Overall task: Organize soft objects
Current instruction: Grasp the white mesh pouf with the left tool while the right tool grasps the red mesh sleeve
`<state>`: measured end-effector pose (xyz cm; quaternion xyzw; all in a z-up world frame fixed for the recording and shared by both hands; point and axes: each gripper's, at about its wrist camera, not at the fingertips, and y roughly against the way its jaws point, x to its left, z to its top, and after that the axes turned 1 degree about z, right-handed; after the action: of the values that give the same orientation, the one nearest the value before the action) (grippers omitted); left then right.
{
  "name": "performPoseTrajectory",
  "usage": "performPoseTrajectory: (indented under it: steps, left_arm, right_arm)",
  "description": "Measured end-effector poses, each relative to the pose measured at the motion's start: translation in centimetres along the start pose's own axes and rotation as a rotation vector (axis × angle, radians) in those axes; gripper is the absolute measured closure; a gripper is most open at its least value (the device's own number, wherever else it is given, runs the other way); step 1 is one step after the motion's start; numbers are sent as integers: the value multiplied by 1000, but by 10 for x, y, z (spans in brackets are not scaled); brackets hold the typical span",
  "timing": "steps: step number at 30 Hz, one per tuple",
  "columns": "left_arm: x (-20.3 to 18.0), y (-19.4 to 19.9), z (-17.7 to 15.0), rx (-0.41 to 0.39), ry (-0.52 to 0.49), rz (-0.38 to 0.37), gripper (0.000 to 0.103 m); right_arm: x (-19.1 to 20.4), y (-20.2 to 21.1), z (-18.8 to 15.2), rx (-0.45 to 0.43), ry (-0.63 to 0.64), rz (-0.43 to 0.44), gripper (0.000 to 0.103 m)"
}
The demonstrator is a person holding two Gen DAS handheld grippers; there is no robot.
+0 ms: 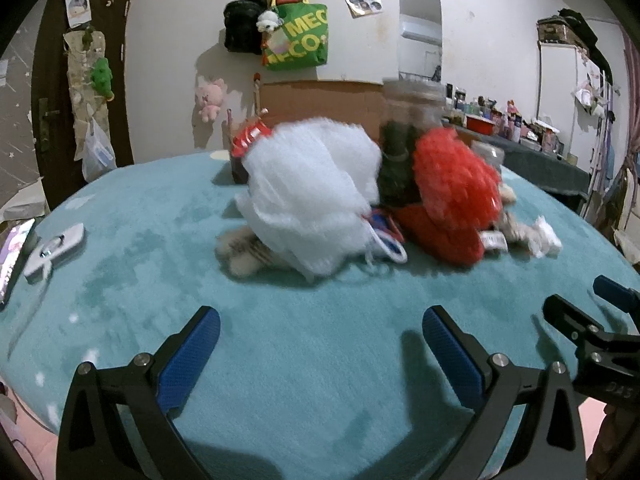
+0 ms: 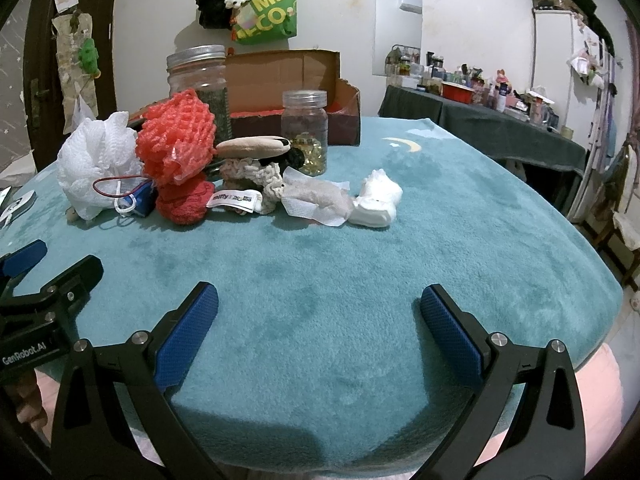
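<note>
Nothing has been picked up: both tools hover low over the teal plush counter (image 2: 460, 216), fingers spread wide and empty, well short of the pile, so the step in hand looks like the first reach. Furthest left, the left gripper (image 1: 320, 354) faces the white mesh pouf (image 1: 310, 192), which is blurred in its view; it will squash easily, so a deep, centred bite should hold better than a pinch at the frills. Its white cord loop (image 2: 124, 202) trails over a small blue pouch (image 2: 140, 200), so I would lift slowly in case the two snag. Next comes the red mesh pouf (image 2: 176, 144), resting on a red knitted bundle (image 2: 184, 202) and leaning close to the tall metal-lidded jar (image 2: 198, 76); pulling towards the near edge should spare the jar. Then the cream knitted toy (image 2: 250, 178), whose sewn tag reads "miffy". The right gripper (image 2: 320, 324) sits nearest the gauze piece (image 2: 316, 202) and the white soft wad (image 2: 376, 200), light things to take one at a time. Behind stands an open cardboard box (image 2: 288, 80), perhaps the destination. The green bag (image 2: 268, 12) on the wall shows "MEC" and "ECO"; the left tool's body reads "GenRobot.AI".
</note>
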<state>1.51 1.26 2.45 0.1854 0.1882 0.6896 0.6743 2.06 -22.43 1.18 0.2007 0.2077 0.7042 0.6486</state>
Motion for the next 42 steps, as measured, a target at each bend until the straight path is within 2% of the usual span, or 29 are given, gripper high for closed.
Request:
performPoseTrajectory:
  steps: [4,9,12,17,21,22,23,27,29,30,31,34,36,37,40,42]
  left_arm:
    - [4,2,13,-34,-1,-1,0]
    - [13,0,39,-68,-16,-28,0]
    - [17,-8,52,-48,-22,-57,0]
    - [21,-20,69,-13,-43,-95,0]
    - [22,-28,75,6,-57,-105,0]
    - [22,-30,76,12,-56,-108,0]
    - [23,-32,77,19,-54,-112,0]
    - [24,-39,77,46,-49,-139,0]
    - [23,-42,76,55,-49,-151,4]
    - [23,-43,75,62,-49,-157,9]
    - [23,-45,74,72,-48,-168,14]
    - [25,-49,73,105,-23,-216,28]
    - [26,-49,72,102,-21,-214,33]
    - [25,-46,72,95,-31,-212,36]
    - [23,-41,72,79,-51,-203,42]
    - [23,-39,73,77,-53,-200,44]
  right_arm:
    - [-3,4,7,-13,10,16,0]
    - [-2,11,36,-81,42,60,0]
    - [-1,6,62,-89,55,151,0]
    - [4,-9,89,-60,67,295,0]
    - [13,-26,101,-24,104,388,0]
    - [13,-26,101,-24,104,388,0]
    - [18,-35,106,6,123,448,0]
    - [29,-50,111,50,167,505,0]
    - [32,-52,112,55,179,520,0]
    - [39,-58,113,66,217,548,1]
    - [42,-60,112,71,231,550,3]
    - [53,-68,109,105,272,555,18]
    - [56,-70,107,120,276,561,48]
    - [56,-72,107,136,273,573,48]
    - [56,-69,104,126,261,590,57]
    - [54,-59,105,86,256,586,60]
